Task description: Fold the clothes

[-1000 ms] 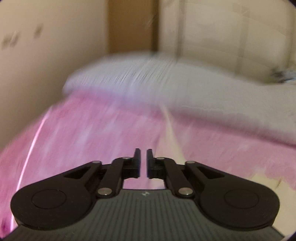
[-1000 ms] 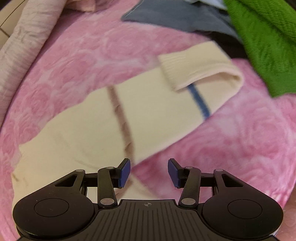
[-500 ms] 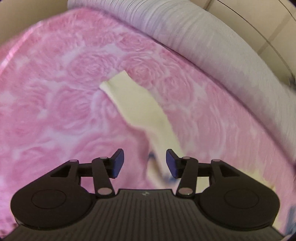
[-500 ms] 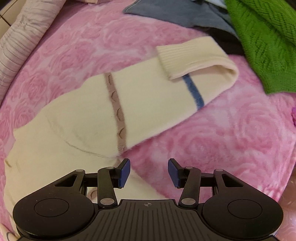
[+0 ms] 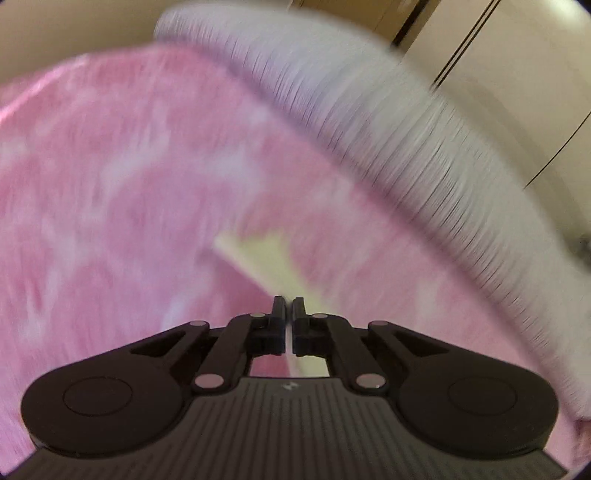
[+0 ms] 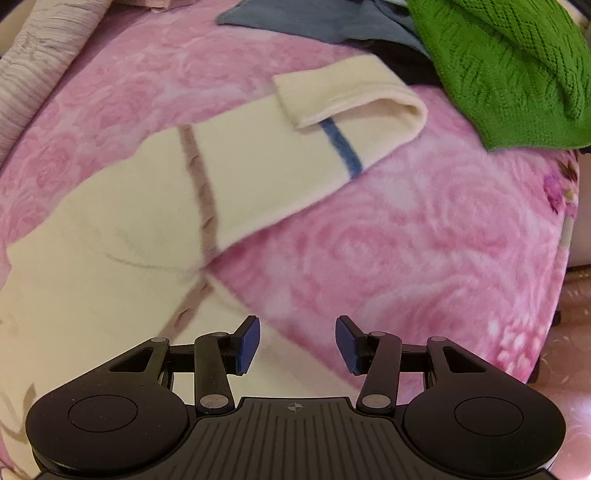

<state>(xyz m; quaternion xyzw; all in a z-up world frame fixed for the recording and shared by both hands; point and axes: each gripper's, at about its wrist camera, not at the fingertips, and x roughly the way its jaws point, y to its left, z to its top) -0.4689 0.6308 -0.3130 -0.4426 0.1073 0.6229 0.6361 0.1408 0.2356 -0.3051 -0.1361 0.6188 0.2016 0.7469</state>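
A cream sweater [image 6: 122,236] lies on the pink rose-patterned blanket [image 6: 424,229]. Its sleeve [image 6: 295,158] stretches up and right, with a brown stripe, a blue stripe and the ribbed cuff folded back. My right gripper [image 6: 297,341] is open and empty, hovering over the sweater's edge. In the blurred left wrist view, my left gripper [image 5: 288,317] is shut on a strip of the cream sweater [image 5: 266,266], which trails away over the blanket [image 5: 110,206].
A green knit garment [image 6: 509,70] and a grey-blue garment [image 6: 325,18] lie at the far right of the bed. A striped grey-white quilt roll [image 5: 406,147] runs along the wall side. The bed edge [image 6: 554,295] drops off at right.
My left gripper has closed on the cream strip it was straddling half a second ago and is moving. The right gripper stays open and has shifted slightly over the sweater.
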